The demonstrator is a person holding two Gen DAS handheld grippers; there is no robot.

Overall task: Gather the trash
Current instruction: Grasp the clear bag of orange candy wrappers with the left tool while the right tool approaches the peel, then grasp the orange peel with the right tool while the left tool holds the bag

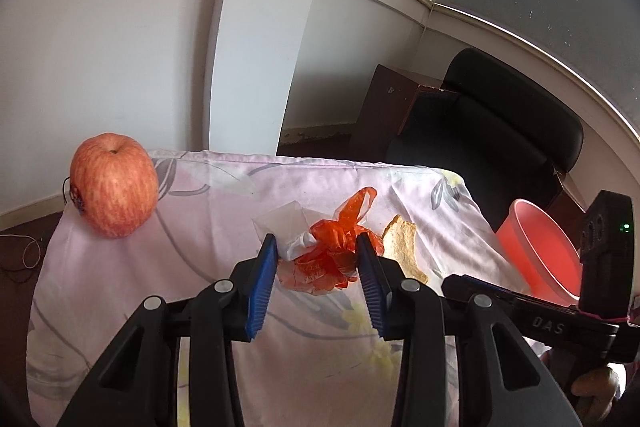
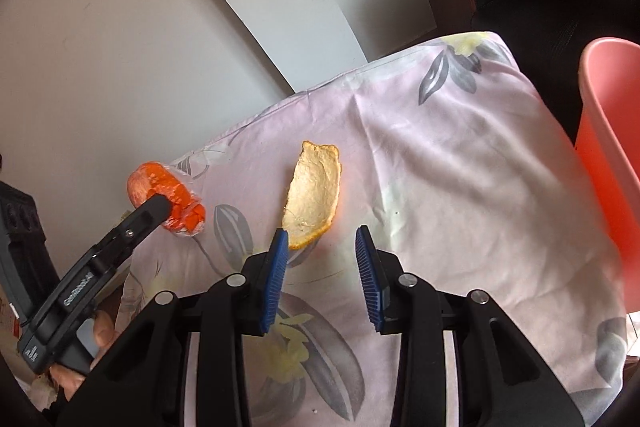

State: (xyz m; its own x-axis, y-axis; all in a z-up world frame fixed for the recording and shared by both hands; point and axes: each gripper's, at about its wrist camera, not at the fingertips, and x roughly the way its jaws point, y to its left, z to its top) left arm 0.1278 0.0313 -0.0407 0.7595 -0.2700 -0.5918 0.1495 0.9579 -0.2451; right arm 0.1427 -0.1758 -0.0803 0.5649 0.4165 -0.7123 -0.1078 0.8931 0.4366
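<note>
The trash we see lies in a small cluster on the floral cloth (image 1: 192, 259): a crumpled orange plastic bag (image 1: 336, 255), a piece of clear wrapper (image 1: 284, 223) touching its far left side, and a dried peel (image 2: 314, 195) just to its right. An apple (image 1: 114, 185) sits well apart at the cloth's far left corner; we take it as not trash.

Our left gripper (image 1: 317, 259) stands with its jaws spread around the orange bag, a blue pad on either side, not yet pinched as far as we can judge. Our right gripper (image 2: 322, 251) is likewise spread wide and holds nothing; its left pad is at the near tip of the peel, so the peel lies ahead and left of the gap, not inside it.

What could go wrong: the bag is thin and springy, so a closing pinch might catch only a loose fold and let the rest slide out, or snag the cloth beneath and drag it. The clear wrapper could be brushed aside. The curled peel may flip or skid if a pad lands on its edge.

The pink bin (image 2: 608, 147) stands off the right edge of the cloth. The little of its inside that shows looks bare, though most is out of view.
</note>
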